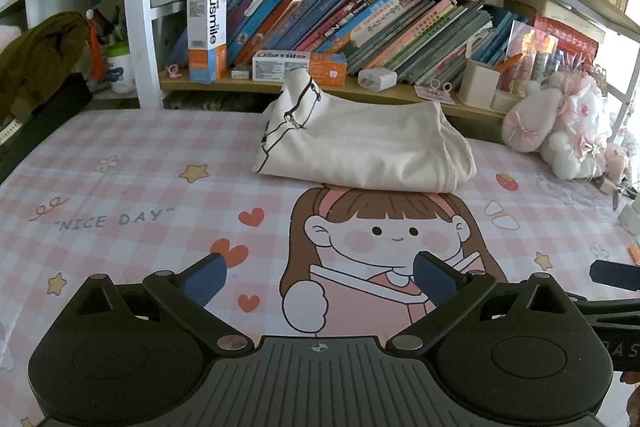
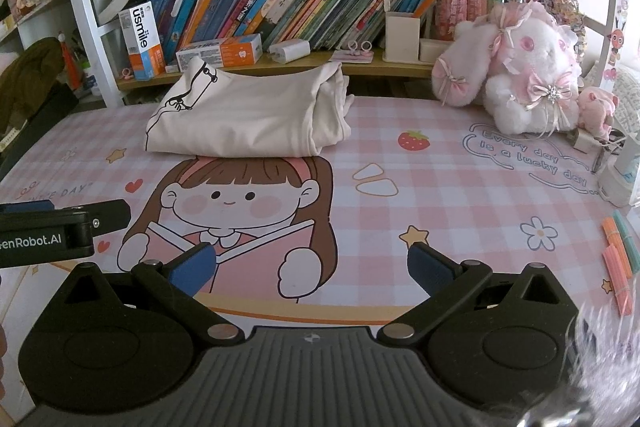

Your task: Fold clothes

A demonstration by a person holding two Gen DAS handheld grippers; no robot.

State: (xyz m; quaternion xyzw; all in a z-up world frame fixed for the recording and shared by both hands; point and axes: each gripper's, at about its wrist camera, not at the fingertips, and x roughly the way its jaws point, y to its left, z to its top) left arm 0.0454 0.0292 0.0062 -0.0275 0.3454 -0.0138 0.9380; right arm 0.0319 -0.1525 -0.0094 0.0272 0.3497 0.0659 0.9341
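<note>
Left gripper (image 1: 320, 281): I hold my left fingers spread wide, blue pads apart, gripping nothing, low over the pink checked mat (image 1: 132, 187).
"NICE DAY" lettering (image 1: 114, 219): printed on the mat ahead and to the left of my left fingers.
Cream T-shirt (image 1: 360, 147): folded into a thick bundle with a black line drawing on its left end, lying well ahead of my left fingertips, beyond the cartoon girl's (image 1: 384, 231) head and touching the top of her hair.
Right gripper (image 2: 312, 265): my right fingers are also wide apart and hold nothing, over the girl's open book.
Same T-shirt (image 2: 248, 115): ahead and slightly left of my right fingers, apart from both.
Strawberry print (image 2: 414, 140): ahead, right of the shirt.
Plush bunny (image 2: 516, 71): far ahead to the right, beside the bookshelf (image 2: 280, 67).
</note>
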